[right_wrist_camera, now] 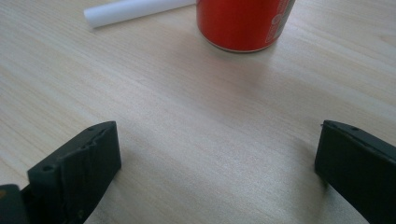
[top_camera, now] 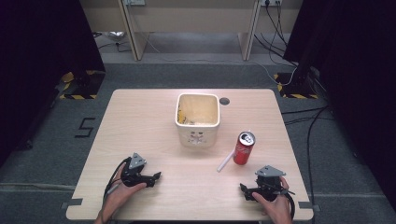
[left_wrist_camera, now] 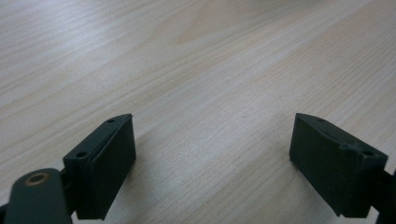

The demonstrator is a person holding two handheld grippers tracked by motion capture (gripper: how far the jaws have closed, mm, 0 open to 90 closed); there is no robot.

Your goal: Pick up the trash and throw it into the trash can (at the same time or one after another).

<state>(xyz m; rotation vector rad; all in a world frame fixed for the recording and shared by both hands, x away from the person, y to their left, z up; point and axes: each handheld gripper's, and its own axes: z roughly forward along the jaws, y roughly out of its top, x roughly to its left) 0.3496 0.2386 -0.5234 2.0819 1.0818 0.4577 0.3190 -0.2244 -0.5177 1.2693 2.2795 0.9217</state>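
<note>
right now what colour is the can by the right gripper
Red, with white lettering; the can shows best in the right gripper view.

We see a red soda can point(top_camera: 244, 147) standing upright right of centre in the high view, its silver top with the opening facing up and white lettering down its side. In the right gripper view its lower body point(right_wrist_camera: 243, 23) fills the top centre of the frame, resting flat on the wood. A white straw point(top_camera: 227, 161) lies flat on the table just left of the can in the high view, slanting from lower left to upper right, and appears at the upper left of the right gripper view point(right_wrist_camera: 135, 9).
</note>
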